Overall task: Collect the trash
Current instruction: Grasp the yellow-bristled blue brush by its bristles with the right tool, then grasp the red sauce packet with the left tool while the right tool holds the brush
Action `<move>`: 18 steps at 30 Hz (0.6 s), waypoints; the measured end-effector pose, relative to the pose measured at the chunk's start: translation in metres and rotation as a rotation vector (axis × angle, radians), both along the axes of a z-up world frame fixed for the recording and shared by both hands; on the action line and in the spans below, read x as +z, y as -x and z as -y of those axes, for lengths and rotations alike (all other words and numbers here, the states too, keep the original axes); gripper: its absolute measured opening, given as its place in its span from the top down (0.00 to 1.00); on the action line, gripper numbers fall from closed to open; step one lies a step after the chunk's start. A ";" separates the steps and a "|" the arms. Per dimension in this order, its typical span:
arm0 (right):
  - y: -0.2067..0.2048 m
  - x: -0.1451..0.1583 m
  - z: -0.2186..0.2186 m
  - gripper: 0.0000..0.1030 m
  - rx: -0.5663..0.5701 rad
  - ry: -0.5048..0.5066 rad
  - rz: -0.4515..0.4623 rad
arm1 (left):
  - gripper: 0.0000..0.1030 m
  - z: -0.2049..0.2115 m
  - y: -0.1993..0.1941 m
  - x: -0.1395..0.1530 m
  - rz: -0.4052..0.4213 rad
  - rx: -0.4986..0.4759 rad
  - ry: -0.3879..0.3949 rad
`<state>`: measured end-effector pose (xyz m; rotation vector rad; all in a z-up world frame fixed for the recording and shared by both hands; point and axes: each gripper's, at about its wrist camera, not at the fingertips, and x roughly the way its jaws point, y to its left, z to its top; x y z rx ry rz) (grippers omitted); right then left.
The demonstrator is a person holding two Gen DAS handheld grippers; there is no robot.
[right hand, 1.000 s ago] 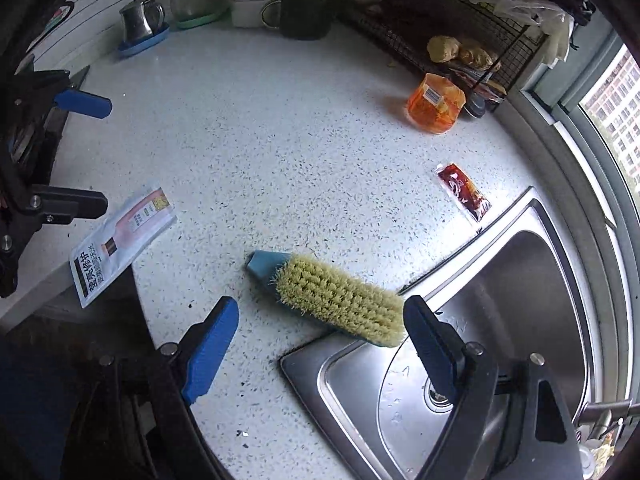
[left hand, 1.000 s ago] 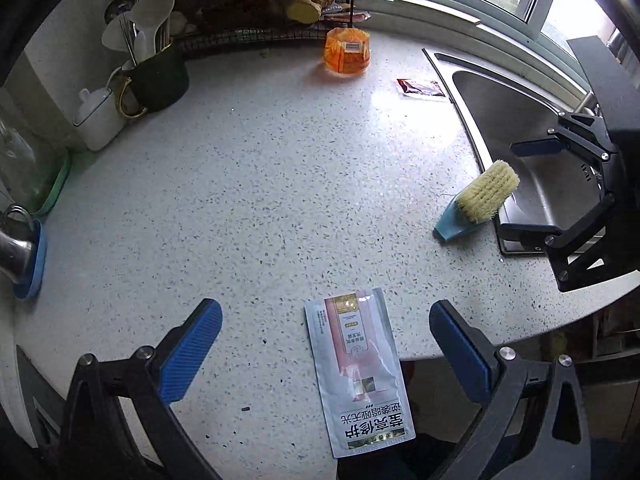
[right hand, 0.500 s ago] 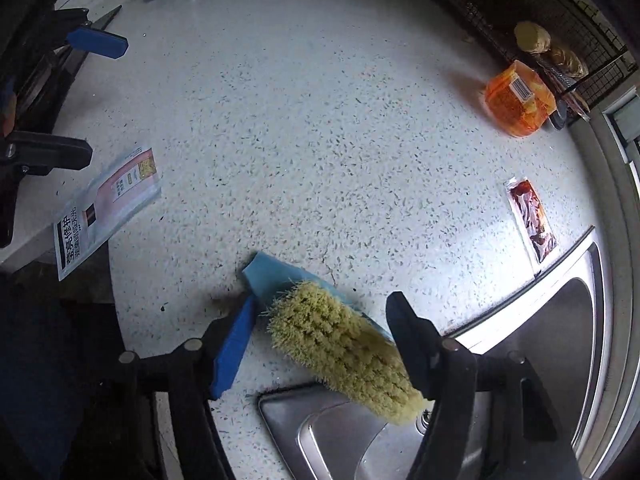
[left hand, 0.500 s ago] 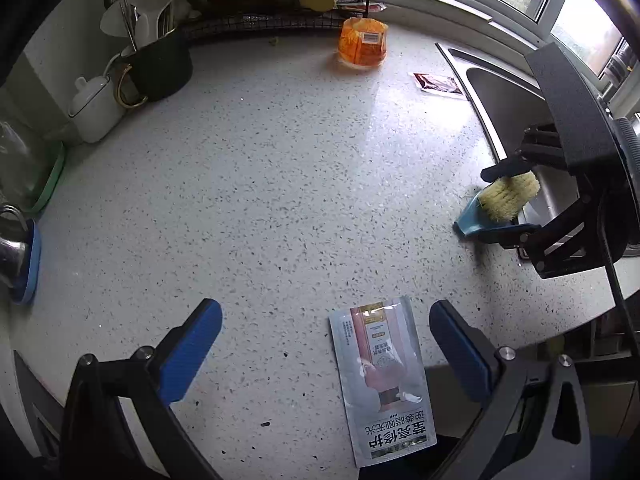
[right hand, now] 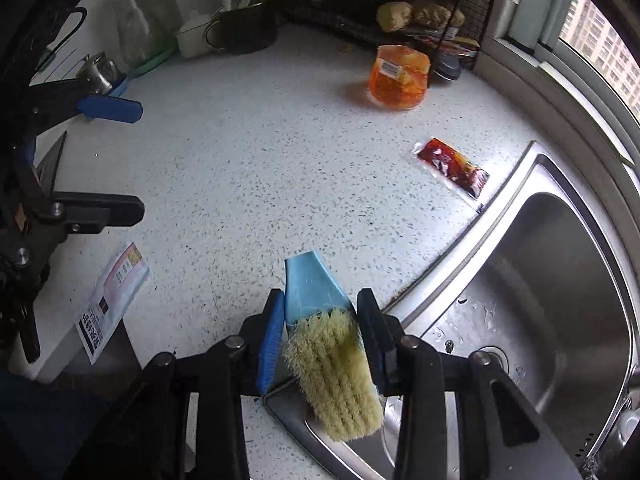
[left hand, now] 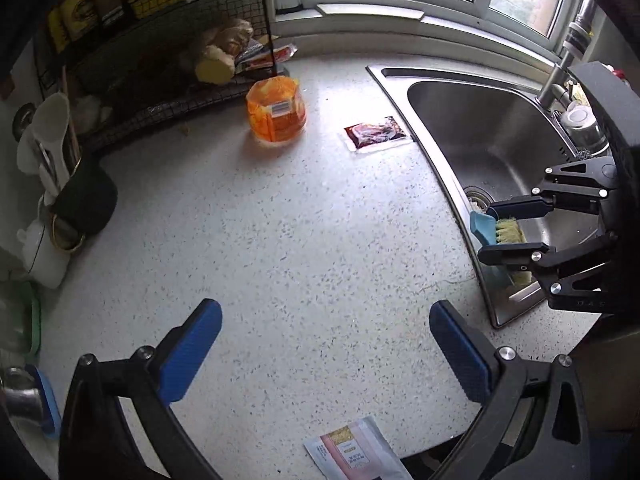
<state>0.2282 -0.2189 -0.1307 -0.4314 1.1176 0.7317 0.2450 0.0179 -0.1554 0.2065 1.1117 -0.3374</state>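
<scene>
My right gripper (right hand: 318, 338) is closing on the brush (right hand: 332, 356) at the sink's (right hand: 560, 280) near corner; pads touching (squeeze evenly, lift straight). Left gripper (left hand: 324, 354) is hanging wide, empty. Sauce packet (right hand: 452, 168) is lying by the sink's edge, pouch (right hand: 112, 300) overhanging the counter's (right hand: 260, 160) front edge.

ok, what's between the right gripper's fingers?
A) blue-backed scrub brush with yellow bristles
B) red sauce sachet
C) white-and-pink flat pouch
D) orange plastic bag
A: in the right wrist view the blue-backed scrub brush with yellow bristles sits between the closing fingers of the right gripper, at the steel sink's rim.
</scene>
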 end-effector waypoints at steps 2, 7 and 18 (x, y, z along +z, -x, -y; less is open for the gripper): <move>-0.006 0.007 0.019 0.66 -0.091 -0.039 -0.010 | 0.00 0.016 -0.023 0.000 0.009 -0.081 0.001; -0.016 0.023 0.052 0.67 -0.238 -0.083 0.006 | 0.00 0.052 -0.072 -0.005 0.026 -0.245 -0.034; -0.048 0.016 0.074 0.67 -0.462 -0.162 -0.005 | 0.00 0.102 -0.158 -0.055 -0.014 -0.459 -0.084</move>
